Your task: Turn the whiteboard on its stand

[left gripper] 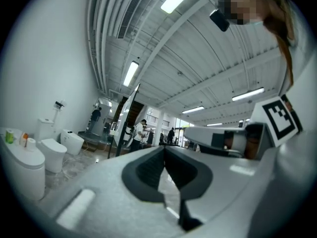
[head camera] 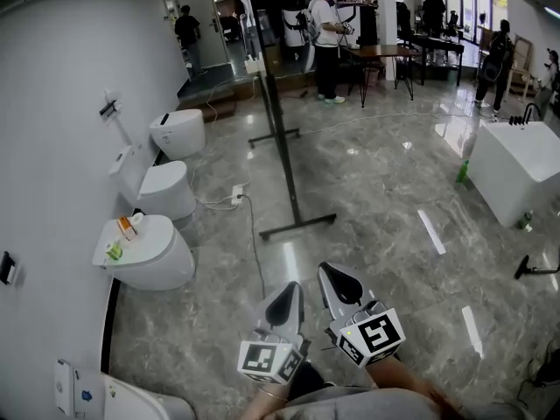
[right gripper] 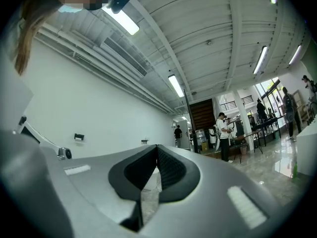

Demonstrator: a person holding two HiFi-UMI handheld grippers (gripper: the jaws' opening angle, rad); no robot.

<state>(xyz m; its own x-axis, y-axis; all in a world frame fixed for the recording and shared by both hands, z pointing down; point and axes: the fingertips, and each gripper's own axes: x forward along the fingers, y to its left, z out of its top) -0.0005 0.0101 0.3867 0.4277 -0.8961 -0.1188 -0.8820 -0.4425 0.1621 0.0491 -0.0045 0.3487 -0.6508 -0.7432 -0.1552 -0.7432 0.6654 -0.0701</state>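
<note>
In the head view the whiteboard (head camera: 259, 55) is seen edge-on: a thin dark panel on a black stand (head camera: 287, 178) with two floor feet, out on the grey marble floor ahead of me. Both grippers are low in that view, well short of the stand. My left gripper (head camera: 290, 289) and my right gripper (head camera: 332, 274) point toward it, side by side, both shut and empty. The left gripper view shows shut jaw tips (left gripper: 164, 148) and the board (left gripper: 130, 108) far off at the left. In the right gripper view the tips (right gripper: 157, 147) meet and the stand's pole (right gripper: 187, 123) is far ahead.
Three white toilets (head camera: 157, 254) line the left wall, with a power strip and cable (head camera: 236, 195) on the floor beside the stand. A white basin unit (head camera: 523, 171) stands at the right. People (head camera: 325, 42) and a table (head camera: 385, 55) are at the back.
</note>
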